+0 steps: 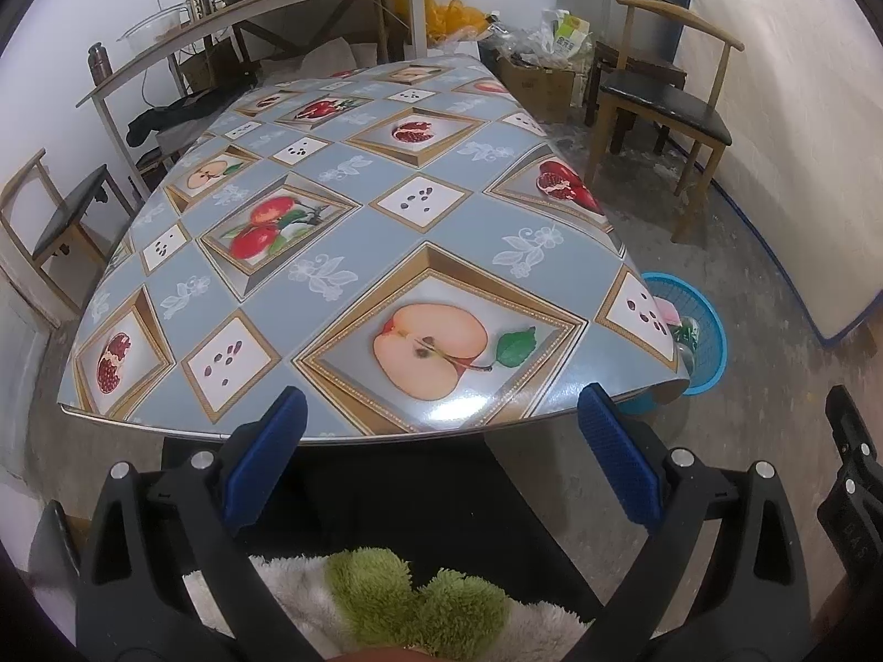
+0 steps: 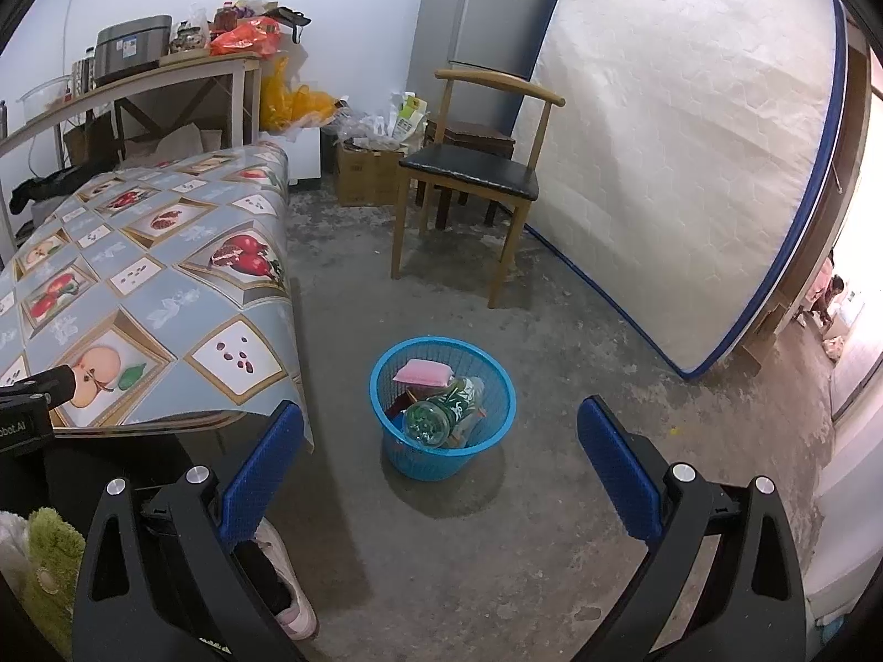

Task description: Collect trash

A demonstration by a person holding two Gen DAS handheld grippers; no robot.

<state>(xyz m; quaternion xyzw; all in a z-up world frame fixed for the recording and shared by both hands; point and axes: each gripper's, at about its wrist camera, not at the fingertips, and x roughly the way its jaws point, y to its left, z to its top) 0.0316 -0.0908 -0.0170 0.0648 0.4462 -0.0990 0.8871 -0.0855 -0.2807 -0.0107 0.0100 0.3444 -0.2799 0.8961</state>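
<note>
Both grippers, left (image 1: 441, 441) and right (image 2: 441, 441), hang wide and hold nothing. The trash, a bottle (image 2: 441, 411) and seemingly 1 pink sponge (image 2: 422, 372), sits in the bin (image 2: 397, 455), beside the table (image 2: 165, 298) for easy dropping.

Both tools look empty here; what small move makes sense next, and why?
Probably none beyond pulling back: the left tool and right tool are open and empty, the table shows no trash, and the basket already holds a bottle and pink sponge.
</note>
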